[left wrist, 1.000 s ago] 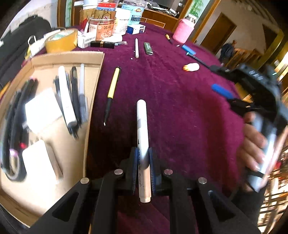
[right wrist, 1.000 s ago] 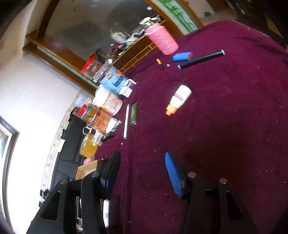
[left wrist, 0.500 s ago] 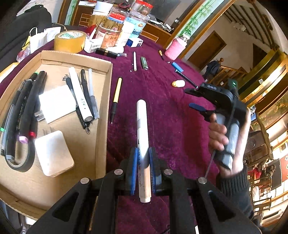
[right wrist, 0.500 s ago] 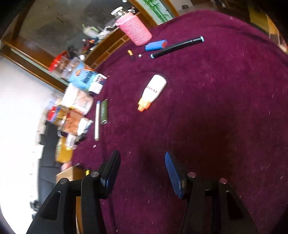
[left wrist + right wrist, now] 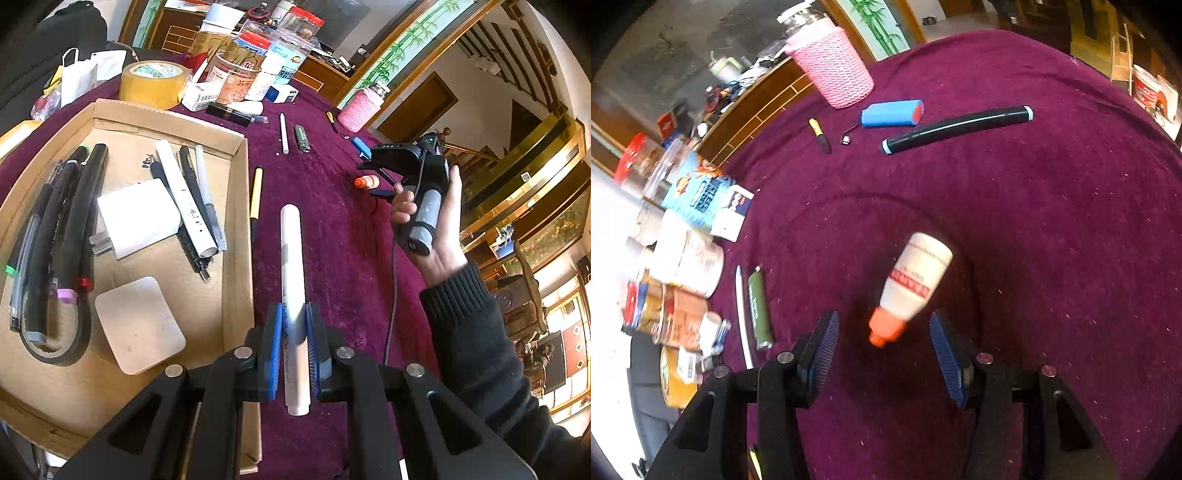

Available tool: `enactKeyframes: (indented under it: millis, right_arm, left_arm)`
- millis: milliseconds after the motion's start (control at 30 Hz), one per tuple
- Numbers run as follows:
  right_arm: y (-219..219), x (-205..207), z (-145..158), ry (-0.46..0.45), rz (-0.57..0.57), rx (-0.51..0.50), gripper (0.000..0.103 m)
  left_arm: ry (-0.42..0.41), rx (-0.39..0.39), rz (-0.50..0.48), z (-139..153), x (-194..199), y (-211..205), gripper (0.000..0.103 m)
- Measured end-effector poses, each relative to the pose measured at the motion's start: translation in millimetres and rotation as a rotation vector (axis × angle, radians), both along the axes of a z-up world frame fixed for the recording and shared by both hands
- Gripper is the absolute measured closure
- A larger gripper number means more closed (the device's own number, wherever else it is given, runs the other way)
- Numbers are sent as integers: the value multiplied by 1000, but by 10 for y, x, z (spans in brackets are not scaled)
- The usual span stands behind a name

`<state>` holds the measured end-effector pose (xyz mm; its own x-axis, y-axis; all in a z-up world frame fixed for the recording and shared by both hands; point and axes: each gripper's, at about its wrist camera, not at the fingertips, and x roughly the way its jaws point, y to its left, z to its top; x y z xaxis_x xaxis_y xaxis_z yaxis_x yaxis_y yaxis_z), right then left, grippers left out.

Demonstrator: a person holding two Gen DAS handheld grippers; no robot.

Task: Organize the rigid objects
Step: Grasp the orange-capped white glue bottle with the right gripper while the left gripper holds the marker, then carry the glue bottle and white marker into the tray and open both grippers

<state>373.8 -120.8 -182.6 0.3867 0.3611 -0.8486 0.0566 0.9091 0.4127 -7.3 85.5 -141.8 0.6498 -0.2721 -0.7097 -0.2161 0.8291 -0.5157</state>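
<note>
- The left tool (image 5: pixel 293 341) is squeezed tight on a white marker (image 5: pixel 291 280). The marker is long, round and smooth, with small dark writing down its side. It sticks out past the blue pads at both ends and points away over the tabletop (image 5: pixel 332 236).
- The tabletop has a dark red, fuzzy cloth on it.
- The right tool (image 5: pixel 882 345) is wide apart and holds nothing. A hand (image 5: pixel 439 229) in a dark sleeve carries it.
- A small white bottle (image 5: pixel 916 280) with an orange cap lies on the cloth. Its cap end sits in the gap between the two blue pads, and they do not touch it.
- A cardboard tray (image 5: pixel 236 229) sits just beside the marker, to its left. Inside are two flat white squares, one roll of black tape and a bunch of pens; they overlap too much to count.
- One yellow pen (image 5: pixel 256 194) lies on the cloth near the tray's wall.
- Farther off are one blue case (image 5: pixel 892 113), one long black tube (image 5: pixel 956 129) and one pink cup (image 5: pixel 833 75).
</note>
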Motion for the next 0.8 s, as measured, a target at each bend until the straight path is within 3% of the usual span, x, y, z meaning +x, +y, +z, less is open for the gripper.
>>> enactKeyframes:
  millis: [133,200,300,500,800]
  right_arm:
    - [55,89,-56,2,-39,-81,49]
    - [62,77,-56,-14,-41,-126,63]
    - [58,58,-50,-20,-7,-128,74]
    - [14,-185,-22,-28,73,-135,77]
    - [-25,-1131,52,-28,311,53,77]
  left_arm:
    - [2,4,3,8,-14,13,91]
    - [-1,5,7,19,-26,14,91]
    - [3,5,8,28,-42,-8,91]
    - [1,10,2,73,-76,-89,91]
    - [32,-21,9,44,-135,-152,91]
